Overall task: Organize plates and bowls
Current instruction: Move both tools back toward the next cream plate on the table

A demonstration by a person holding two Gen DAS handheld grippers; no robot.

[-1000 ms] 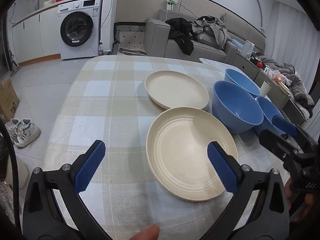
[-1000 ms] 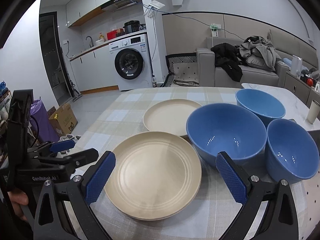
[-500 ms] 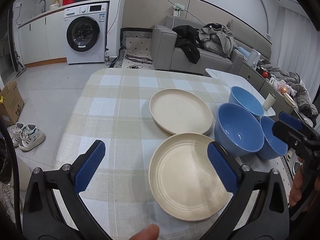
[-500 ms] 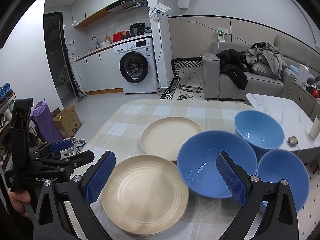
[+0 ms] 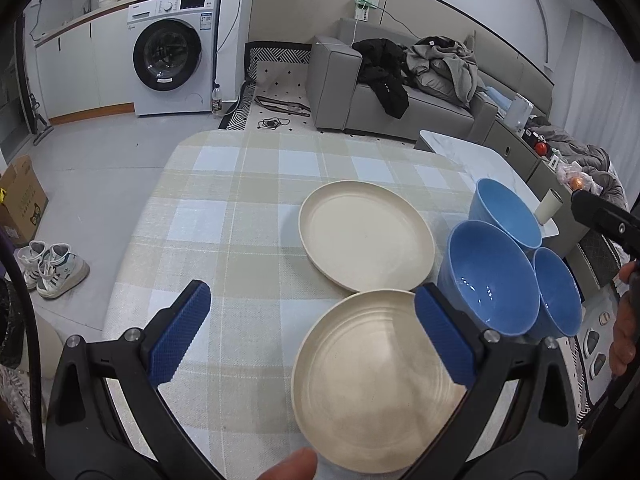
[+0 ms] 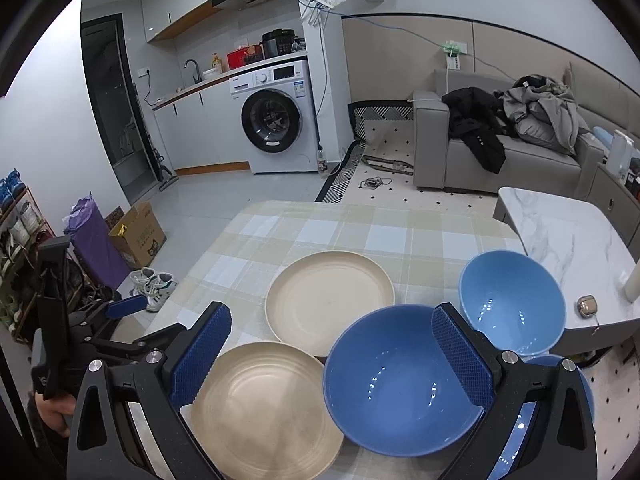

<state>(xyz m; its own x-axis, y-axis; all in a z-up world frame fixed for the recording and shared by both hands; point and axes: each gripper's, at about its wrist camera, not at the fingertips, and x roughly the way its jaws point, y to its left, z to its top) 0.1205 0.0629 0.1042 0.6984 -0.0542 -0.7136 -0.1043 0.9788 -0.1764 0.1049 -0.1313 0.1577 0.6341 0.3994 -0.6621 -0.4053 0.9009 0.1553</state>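
My left gripper (image 5: pixel 308 334) is wide open and holds nothing. Two cream plates (image 5: pixel 366 238) lie flat on the checked table (image 5: pixel 224 216). They look stiff and smooth, so I would pinch a rim. Three blue bowls (image 6: pixel 400 376) sit right. My right gripper (image 6: pixel 330 358) gapes too.

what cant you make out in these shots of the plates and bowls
- Nearest bowl, right wrist view: mostly hidden behind the right gripper.
- Near plate, left wrist view: its right edge is covered by a finger of the left gripper.
- Small object on the marble table, right wrist view: too small to identify.
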